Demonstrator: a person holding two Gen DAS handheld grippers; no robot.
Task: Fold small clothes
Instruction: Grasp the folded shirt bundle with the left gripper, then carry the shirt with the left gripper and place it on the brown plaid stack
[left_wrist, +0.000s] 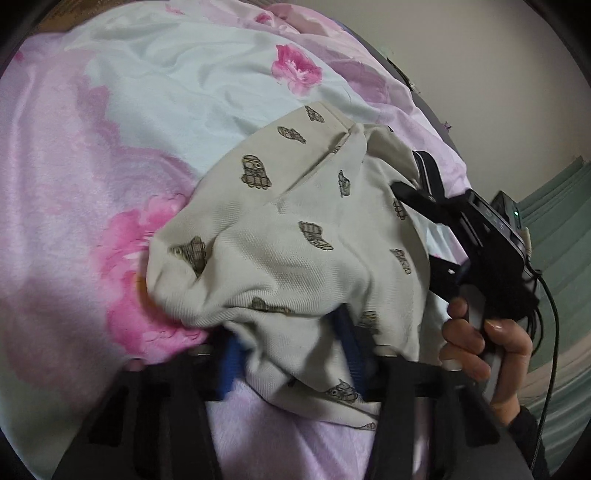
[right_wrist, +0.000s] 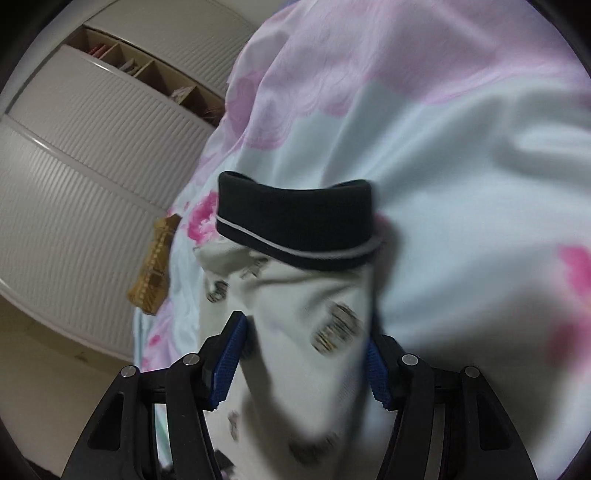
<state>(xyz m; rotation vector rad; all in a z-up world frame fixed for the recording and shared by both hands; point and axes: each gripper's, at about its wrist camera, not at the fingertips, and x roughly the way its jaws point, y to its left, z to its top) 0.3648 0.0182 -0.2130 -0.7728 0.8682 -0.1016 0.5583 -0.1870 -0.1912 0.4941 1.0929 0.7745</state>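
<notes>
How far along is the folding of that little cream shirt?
Mid-fold, I think. Done: the shirt is off the bedspread and partly doubled over. In hand: cloth sits between the left tongs and between the right tongs, with the dark collar hanging ahead of the right pair. Left: no neat flat fold shows yet, so it likely needs laying down and smoothing.

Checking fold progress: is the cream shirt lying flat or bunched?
Bunched. The shirt is crumpled and draped over the left tongs, creased rather than spread on the bedsheet.
</notes>
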